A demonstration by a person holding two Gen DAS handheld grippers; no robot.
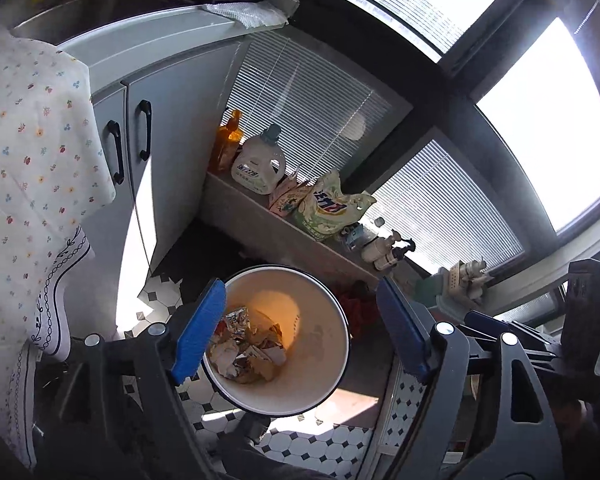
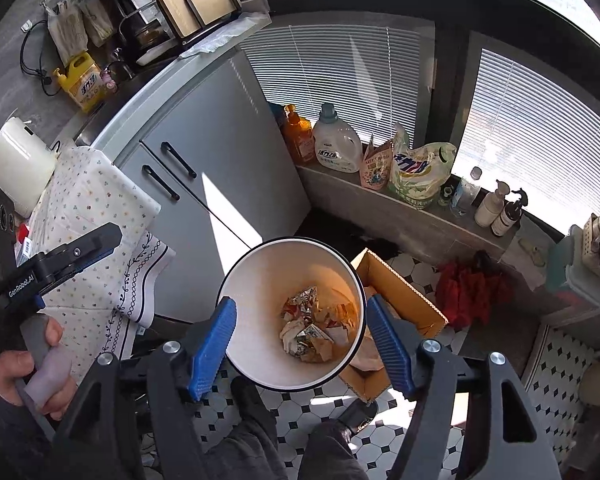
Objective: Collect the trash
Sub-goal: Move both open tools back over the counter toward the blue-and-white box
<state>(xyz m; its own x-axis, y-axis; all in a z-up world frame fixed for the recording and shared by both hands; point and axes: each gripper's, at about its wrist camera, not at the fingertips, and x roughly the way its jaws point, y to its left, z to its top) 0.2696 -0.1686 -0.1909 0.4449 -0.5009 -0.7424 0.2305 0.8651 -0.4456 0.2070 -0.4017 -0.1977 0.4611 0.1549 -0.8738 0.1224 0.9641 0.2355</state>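
A white round bin [image 1: 324,344] with a dark rim stands on the tiled floor; it also shows in the right wrist view [image 2: 260,280]. Crumpled paper and wrapper trash [image 1: 248,350] lies at its bottom, also seen in the right wrist view [image 2: 314,330]. My left gripper [image 1: 300,332] is open and empty above the bin, its blue pads [image 1: 199,332] spread wide. My right gripper [image 2: 300,344] is open and empty above the bin too. The left gripper also appears at the left of the right wrist view [image 2: 80,252].
A grey cabinet [image 2: 220,152] stands behind the bin. A floral cloth [image 2: 96,216] drapes a table at the left. A cardboard box [image 2: 404,300] and a red cloth [image 2: 468,288] lie right of the bin. Detergent bottles [image 2: 336,140] line the window ledge.
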